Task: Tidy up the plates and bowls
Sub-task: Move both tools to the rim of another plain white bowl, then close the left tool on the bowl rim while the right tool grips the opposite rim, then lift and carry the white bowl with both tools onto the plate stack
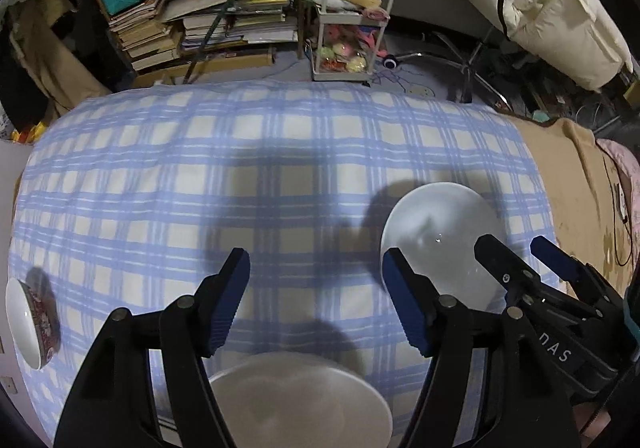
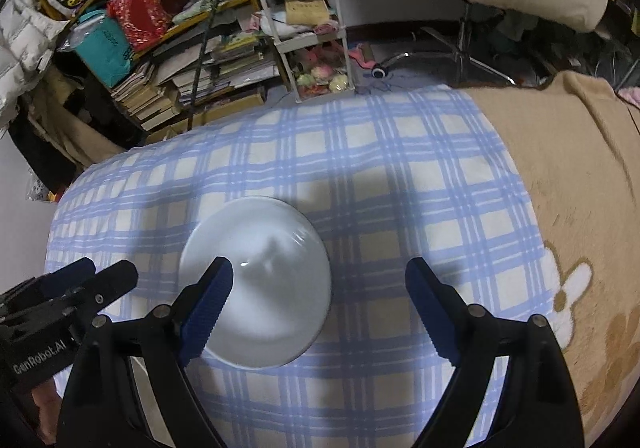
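At the bottom edge of the left view, a pale plate point(image 1: 300, 396) lay partly hidden between the claw's arms, its near rim cut off. A red-patterned bowl point(image 1: 34, 322) sat cropped at the far left of the blue checked cloth point(image 1: 240, 152). The left claw point(image 1: 316, 300) hovered wide open, holding nothing. The right claw point(image 2: 316, 312) was likewise spread wide and empty above the bed, its left blue ribbed pad overlapping a smooth, glossy white plate point(image 2: 264, 280) on the cloth; contact could not be judged.
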Tool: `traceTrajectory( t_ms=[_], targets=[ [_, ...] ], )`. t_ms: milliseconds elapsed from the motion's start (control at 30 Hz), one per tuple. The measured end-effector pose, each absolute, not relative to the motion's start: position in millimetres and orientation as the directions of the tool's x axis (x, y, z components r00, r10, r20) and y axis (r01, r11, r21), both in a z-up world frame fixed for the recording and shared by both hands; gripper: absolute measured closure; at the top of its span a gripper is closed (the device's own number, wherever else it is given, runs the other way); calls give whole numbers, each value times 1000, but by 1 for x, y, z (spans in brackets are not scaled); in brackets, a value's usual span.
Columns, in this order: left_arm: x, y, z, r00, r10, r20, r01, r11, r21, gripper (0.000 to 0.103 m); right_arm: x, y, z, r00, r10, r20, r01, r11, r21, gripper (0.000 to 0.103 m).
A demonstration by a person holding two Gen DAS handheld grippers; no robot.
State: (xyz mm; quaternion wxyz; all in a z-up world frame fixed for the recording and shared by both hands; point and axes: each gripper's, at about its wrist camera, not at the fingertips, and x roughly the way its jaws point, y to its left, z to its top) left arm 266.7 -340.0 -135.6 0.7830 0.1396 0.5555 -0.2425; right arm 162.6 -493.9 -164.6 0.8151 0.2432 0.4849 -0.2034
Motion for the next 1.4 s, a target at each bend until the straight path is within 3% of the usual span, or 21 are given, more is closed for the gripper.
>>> traceTrajectory(
  t_ms=[100, 267, 400, 500, 600, 667, 733, 833, 967, 1400],
  targets=[
    [267, -346, -143, 254, -216, -943, 541, 840, -47, 35, 163, -497, -171, 425, -91, -900, 583, 789, 195, 11],
    [270, -352, -153, 214, -254, -943, 534, 839, -105, 35, 163, -505, -181, 398, -71, -915, 604, 771, 203, 23],
    [270, -357, -162, 190, -264, -946, 533, 837, -126, 37, 161, -512, -184, 405, -42, -913, 620, 746, 241, 37],
    [269, -359, -168, 155, -270, -950, 537, 831, -149, 62, 162, -513, -187, 402, -27, -915, 618, 746, 249, 59],
    [267, -362, -174, 105, -291, -951, 537, 821, -192, 67, 164, -512, -192, 386, -16, -922, 607, 757, 241, 76],
    [265, -365, -175, 116, -282, -952, 544, 820, -176, 72, 165, -512, -194, 391, 3, -920, 599, 759, 257, 80],
    [263, -369, -178, 116, -270, -956, 554, 816, -163, 84, 166, -509, -195, 403, 23, -915, 582, 765, 276, 89],
    [259, -377, -183, 77, -259, -963, 593, 788, -164, 95, 169, -506, -202, 396, 50, -917, 556, 781, 283, 93],
    [251, -384, -178, 115, -217, -969, 627, 773, -99, 94, 170, -501, -202, 388, 33, -921, 546, 796, 259, 92],
    [241, -355, -131, 193, -202, -960, 603, 796, -46, 94, 157, -480, -172, 488, 75, -870, 471, 817, 334, 92]
  ],
)
